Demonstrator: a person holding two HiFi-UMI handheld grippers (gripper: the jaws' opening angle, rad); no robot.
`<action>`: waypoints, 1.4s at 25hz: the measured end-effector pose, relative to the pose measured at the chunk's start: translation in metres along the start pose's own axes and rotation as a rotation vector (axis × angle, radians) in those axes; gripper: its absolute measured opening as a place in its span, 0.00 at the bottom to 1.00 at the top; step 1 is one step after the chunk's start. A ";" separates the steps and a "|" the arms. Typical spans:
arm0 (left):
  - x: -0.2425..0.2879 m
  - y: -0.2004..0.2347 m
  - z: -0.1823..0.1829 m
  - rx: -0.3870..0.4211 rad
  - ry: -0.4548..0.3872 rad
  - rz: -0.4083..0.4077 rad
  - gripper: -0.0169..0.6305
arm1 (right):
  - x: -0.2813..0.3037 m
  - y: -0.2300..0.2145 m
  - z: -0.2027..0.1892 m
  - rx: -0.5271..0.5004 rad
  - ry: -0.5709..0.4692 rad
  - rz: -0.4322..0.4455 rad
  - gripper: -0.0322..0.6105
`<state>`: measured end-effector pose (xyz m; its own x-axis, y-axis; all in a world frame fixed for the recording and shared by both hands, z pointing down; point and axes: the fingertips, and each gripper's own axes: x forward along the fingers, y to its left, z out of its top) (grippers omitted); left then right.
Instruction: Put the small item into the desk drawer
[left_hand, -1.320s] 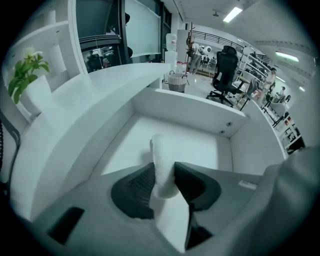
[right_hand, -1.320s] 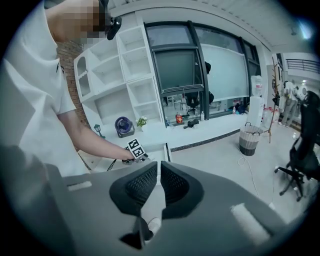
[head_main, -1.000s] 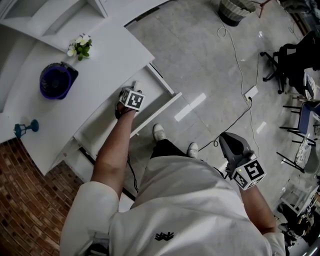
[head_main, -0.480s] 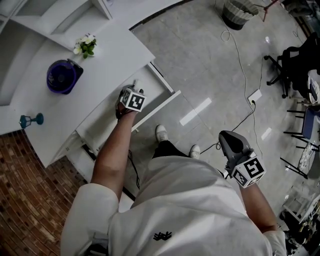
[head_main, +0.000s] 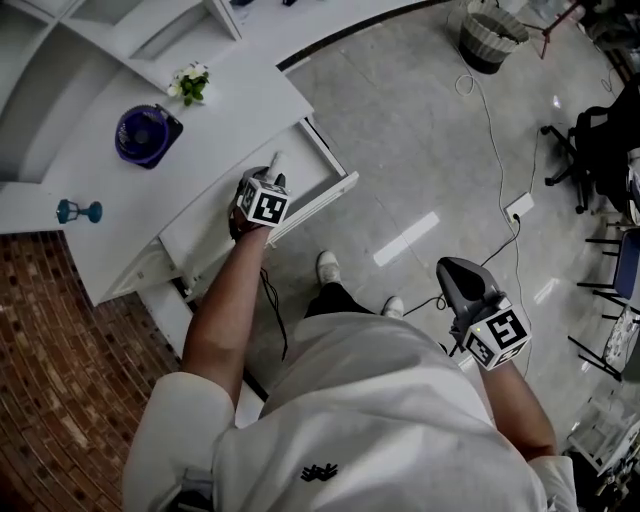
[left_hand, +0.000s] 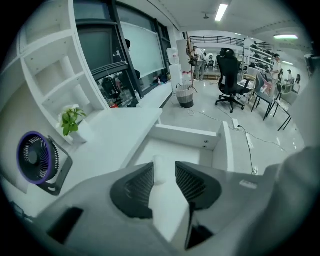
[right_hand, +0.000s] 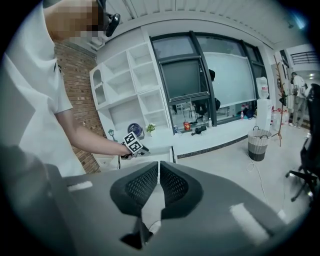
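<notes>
The small item (head_main: 276, 160) is a slim white piece that sticks out past the tips of my left gripper (head_main: 271, 172). From the left gripper view, the item (left_hand: 159, 170) lies between the two dark pads of that gripper (left_hand: 164, 167), whose jaws are closing on it. The gripper hovers over the open white desk drawer (head_main: 305, 172), and the drawer's bare floor (left_hand: 172, 150) shows just ahead of the tips. My right gripper (head_main: 455, 275) hangs low at the right above the floor. It is shut (right_hand: 159, 167) with nothing in it.
On the white desk (head_main: 120, 225) stand a purple fan (head_main: 146, 133), a small potted plant (head_main: 190, 80) and a teal stand (head_main: 78, 211). White shelves rise behind. A basket (head_main: 490, 35), a floor cable (head_main: 490, 150) and office chairs (head_main: 600, 140) lie to the right.
The head view has drifted, so the desk and fan sit further right in the frame. My left gripper stays over the open drawer with the item. The right gripper has barely moved.
</notes>
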<state>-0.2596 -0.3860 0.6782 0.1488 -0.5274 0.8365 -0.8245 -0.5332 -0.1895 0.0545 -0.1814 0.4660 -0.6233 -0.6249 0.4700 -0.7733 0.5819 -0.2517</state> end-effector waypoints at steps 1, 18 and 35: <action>-0.008 -0.003 0.001 -0.002 -0.008 0.007 0.25 | -0.004 0.000 -0.002 -0.004 -0.005 0.009 0.09; -0.139 -0.115 -0.005 -0.090 -0.146 0.067 0.13 | -0.094 0.002 -0.055 -0.031 -0.068 0.107 0.07; -0.256 -0.284 0.003 -0.243 -0.334 -0.165 0.04 | -0.146 0.019 -0.089 -0.077 -0.079 0.211 0.07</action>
<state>-0.0622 -0.1014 0.5166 0.4248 -0.6542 0.6258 -0.8733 -0.4783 0.0928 0.1406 -0.0328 0.4682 -0.7798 -0.5220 0.3455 -0.6155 0.7400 -0.2711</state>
